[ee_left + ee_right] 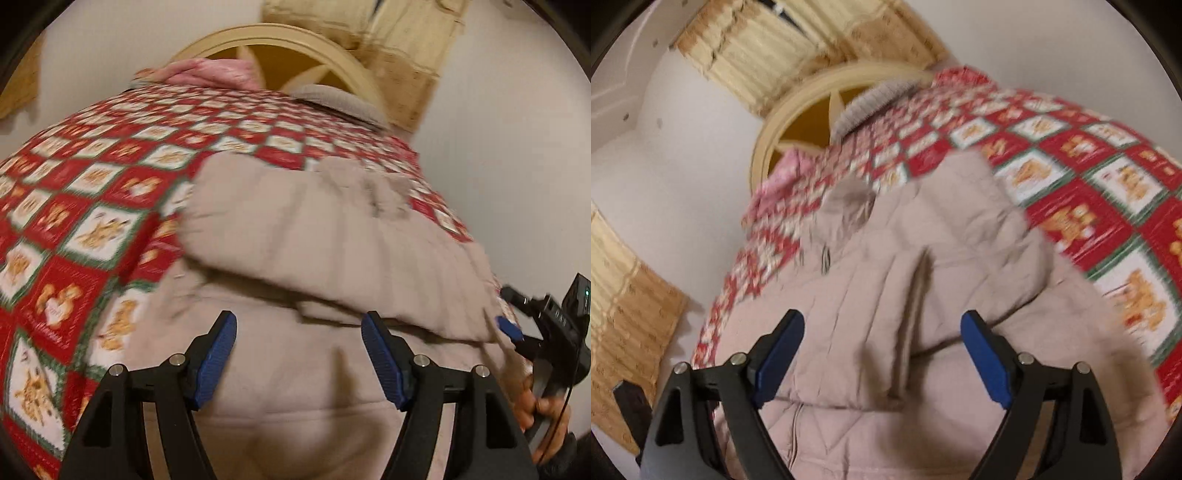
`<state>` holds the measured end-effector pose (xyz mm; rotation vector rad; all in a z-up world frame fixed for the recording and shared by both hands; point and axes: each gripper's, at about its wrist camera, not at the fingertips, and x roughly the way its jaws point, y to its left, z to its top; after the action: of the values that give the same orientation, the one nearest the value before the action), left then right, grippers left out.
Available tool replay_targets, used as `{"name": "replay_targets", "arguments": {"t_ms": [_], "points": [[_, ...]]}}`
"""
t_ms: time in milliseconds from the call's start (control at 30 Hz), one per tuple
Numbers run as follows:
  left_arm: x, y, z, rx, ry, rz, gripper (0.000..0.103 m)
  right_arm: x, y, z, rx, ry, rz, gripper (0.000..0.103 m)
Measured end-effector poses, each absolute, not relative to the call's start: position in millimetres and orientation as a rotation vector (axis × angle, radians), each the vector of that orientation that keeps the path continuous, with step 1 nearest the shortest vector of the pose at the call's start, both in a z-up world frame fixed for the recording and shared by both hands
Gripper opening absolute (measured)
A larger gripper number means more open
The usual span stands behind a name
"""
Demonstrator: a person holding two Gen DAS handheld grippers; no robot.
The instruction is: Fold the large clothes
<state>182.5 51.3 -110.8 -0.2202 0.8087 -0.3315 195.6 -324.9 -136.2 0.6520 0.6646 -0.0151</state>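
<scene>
A large beige quilted jacket (314,240) lies on a bed with a red, white and green checked cover (74,206). A sleeve or side is folded across its body. My left gripper (299,332) is open and empty, just above the jacket's near part. The right gripper (511,328) shows at the right edge of the left wrist view, at the jacket's right edge. In the right wrist view the jacket (916,258) fills the middle, and my right gripper (882,332) is open and empty above it. Both views are blurred.
A round cream headboard (280,37) stands at the far end of the bed. A pink cloth (210,72) and a grey knit item (332,98) lie near it. White walls and bamboo blinds (768,40) surround the bed. The cover (1089,184) extends right.
</scene>
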Motion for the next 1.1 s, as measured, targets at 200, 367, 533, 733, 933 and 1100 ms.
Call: {"name": "replay_targets", "arguments": {"t_ms": [200, 367, 533, 733, 933, 1100], "points": [[184.3, 59.0, -132.0, -0.208, 0.81, -0.294, 0.071, 220.0, -297.1, -163.5, 0.464, 0.803, -0.1, 0.031], [180.0, 56.8, -138.1, -0.178, 0.807, -0.286, 0.071, 213.8, -303.0, -162.9, 0.435, 0.813, -0.166, 0.012], [182.2, 55.0, -142.3, -0.173, 0.82, -0.286, 0.072, 208.5, -305.5, -167.2, 0.367, 0.847, -0.22, 0.014], [173.8, 58.7, -132.1, -0.158, 0.817, -0.255, 0.072, 210.1, -297.0, -169.4, 0.298, 0.846, -0.245, 0.017], [187.8, 71.8, -90.5, -0.216, 0.77, -0.25, 0.072, 207.4, -303.2, -170.5, 0.347, 0.838, -0.222, 0.018], [244.2, 52.9, -46.3, -0.167, 0.724, -0.187, 0.075, 206.9, -302.4, -171.1, 0.323, 0.835, -0.233, 0.018]]}}
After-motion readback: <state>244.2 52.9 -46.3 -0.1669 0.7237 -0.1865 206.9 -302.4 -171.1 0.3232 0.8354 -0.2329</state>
